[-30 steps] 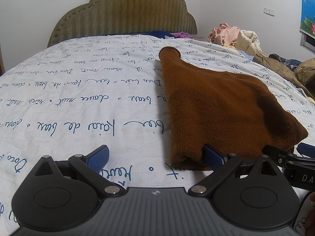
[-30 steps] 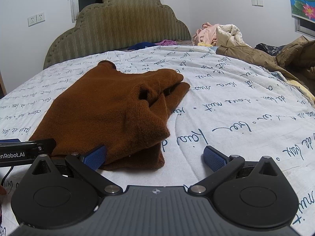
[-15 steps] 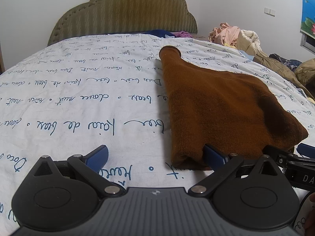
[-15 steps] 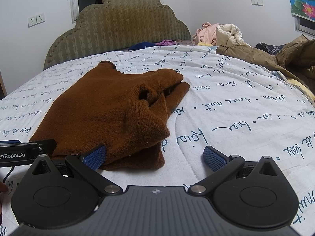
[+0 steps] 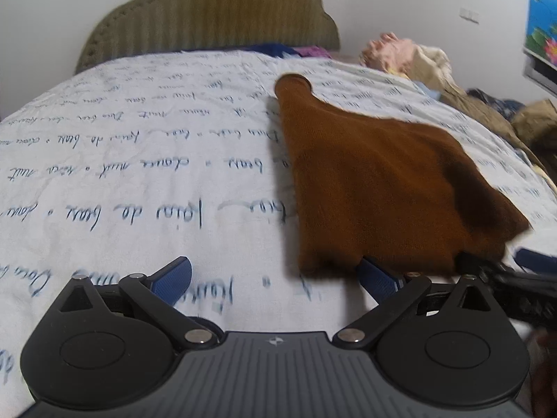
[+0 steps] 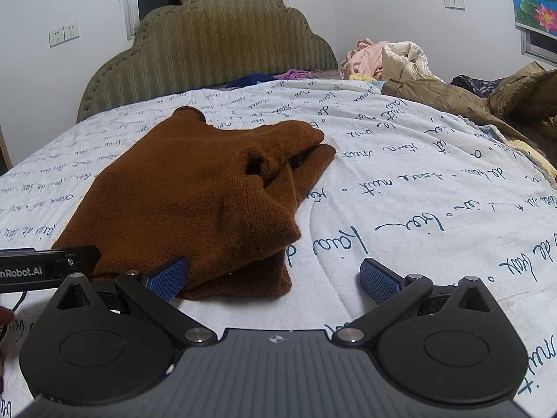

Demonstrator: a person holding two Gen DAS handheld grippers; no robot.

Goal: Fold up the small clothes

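Garment: brown knit sweater [image 6: 195, 188], partly folded, lying centre-left of the right-wrist frame on the bed; right of centre in the left-wrist frame [image 5: 379, 188].
Fold state: sleeves gathered over the body toward centre frame, near hem doubled at lower centre; judged mid-fold, not yet a tidy packet.
Left gripper [image 5: 276, 277]: spread wide, holding nothing; right pad [image 5: 377, 275] tucked at the sweater's near hem, left pad on bare sheet.
Right gripper [image 6: 275, 278]: spread wide, holding nothing; left pad [image 6: 167, 277] against the near hem, right pad over bare sheet.
Change: left-wrist view now motion-blurred and the sweater sits slightly lower and larger than half a second ago; right-wrist view unchanged. Suggests the left hand starting its reach for the hem.
Bedsheet [image 6: 417, 209]: white, blue script.
Headboard [image 6: 209, 41]: upper centre.
Clothes pile [image 6: 400, 59]: upper right.
Hidden: underside of the hem, contact of pads beneath cloth; left view too blurred for fine detail.
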